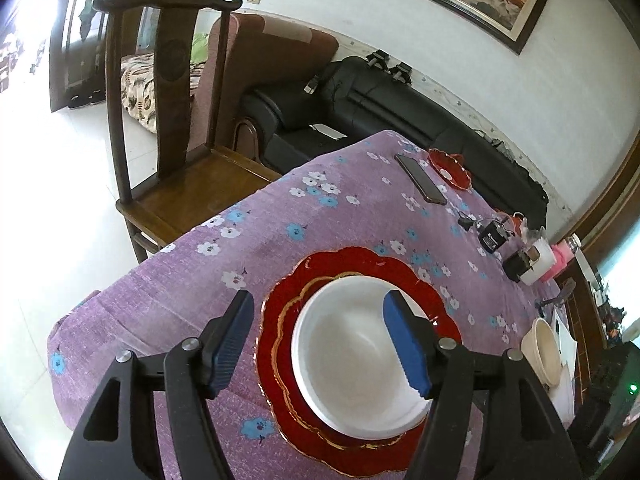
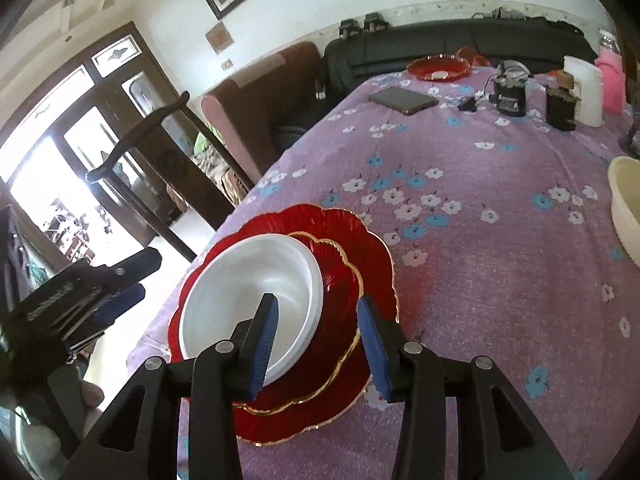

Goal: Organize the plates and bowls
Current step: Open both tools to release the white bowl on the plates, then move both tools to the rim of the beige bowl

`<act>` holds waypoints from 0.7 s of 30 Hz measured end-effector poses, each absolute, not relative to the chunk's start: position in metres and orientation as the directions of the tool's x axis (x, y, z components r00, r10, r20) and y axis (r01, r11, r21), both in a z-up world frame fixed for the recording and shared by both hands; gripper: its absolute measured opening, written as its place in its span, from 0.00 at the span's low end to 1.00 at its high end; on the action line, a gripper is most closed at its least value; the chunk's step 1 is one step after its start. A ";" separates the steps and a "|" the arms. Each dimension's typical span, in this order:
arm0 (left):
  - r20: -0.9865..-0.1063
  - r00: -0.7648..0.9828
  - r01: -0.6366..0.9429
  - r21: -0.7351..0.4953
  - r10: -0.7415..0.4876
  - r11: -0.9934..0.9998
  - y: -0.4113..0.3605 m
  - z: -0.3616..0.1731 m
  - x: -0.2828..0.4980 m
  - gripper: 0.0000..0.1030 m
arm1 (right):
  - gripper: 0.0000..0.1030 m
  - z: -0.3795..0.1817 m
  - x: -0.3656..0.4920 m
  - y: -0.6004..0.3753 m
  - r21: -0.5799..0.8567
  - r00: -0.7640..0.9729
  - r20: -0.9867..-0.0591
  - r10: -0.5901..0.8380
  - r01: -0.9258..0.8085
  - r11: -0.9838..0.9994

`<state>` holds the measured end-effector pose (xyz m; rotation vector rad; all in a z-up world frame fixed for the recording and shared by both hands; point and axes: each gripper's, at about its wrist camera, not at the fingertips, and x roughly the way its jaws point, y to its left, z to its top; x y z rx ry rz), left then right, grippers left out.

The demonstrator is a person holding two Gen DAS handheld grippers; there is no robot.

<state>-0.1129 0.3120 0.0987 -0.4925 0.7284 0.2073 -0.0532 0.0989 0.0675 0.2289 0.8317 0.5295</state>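
A white bowl [image 1: 360, 356] sits on a small red gold-rimmed plate [image 1: 280, 344], which lies on a larger red scalloped plate [image 1: 360, 260] on the purple flowered tablecloth. My left gripper [image 1: 320, 332] is open and empty, its fingers hovering over the bowl's left side and middle. In the right wrist view the same bowl [image 2: 240, 288], small plate [image 2: 340, 288] and large plate [image 2: 360, 232] show. My right gripper [image 2: 318, 332] is open and empty above the bowl's right rim. The left gripper [image 2: 136, 276] shows at the left. A cream bowl [image 2: 626, 204] stands at the right.
A small red dish [image 2: 438, 66], a phone [image 2: 402, 100], dark jars [image 2: 510, 96], a white container [image 2: 584, 88] and a pink thing stand at the table's far end. The cream bowl [image 1: 544, 352] is at the right edge. A wooden chair [image 1: 168, 160] stands left of the table.
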 end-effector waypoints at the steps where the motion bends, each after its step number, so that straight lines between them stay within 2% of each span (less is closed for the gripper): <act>1: -0.680 0.733 -0.343 -0.350 0.015 0.872 0.309 0.100 -0.113 0.65 | 0.45 0.070 -0.056 0.099 0.384 0.562 -0.636 0.529 -0.364 0.848; 5: -0.681 0.733 -0.318 -0.326 0.012 0.890 0.298 0.103 -0.114 0.65 | 0.52 0.078 -0.068 0.098 0.330 0.603 -0.614 0.510 -0.391 0.859; 9: -0.684 0.730 -0.296 -0.292 0.018 0.909 0.282 0.105 -0.112 0.65 | 0.53 0.079 -0.074 0.093 0.318 0.614 -0.604 0.508 -0.399 0.860; 21: -0.670 0.742 -0.206 -0.228 0.001 0.952 0.238 0.118 -0.110 0.66 | 0.53 0.061 -0.078 0.021 0.427 0.640 -0.599 0.481 -0.253 0.868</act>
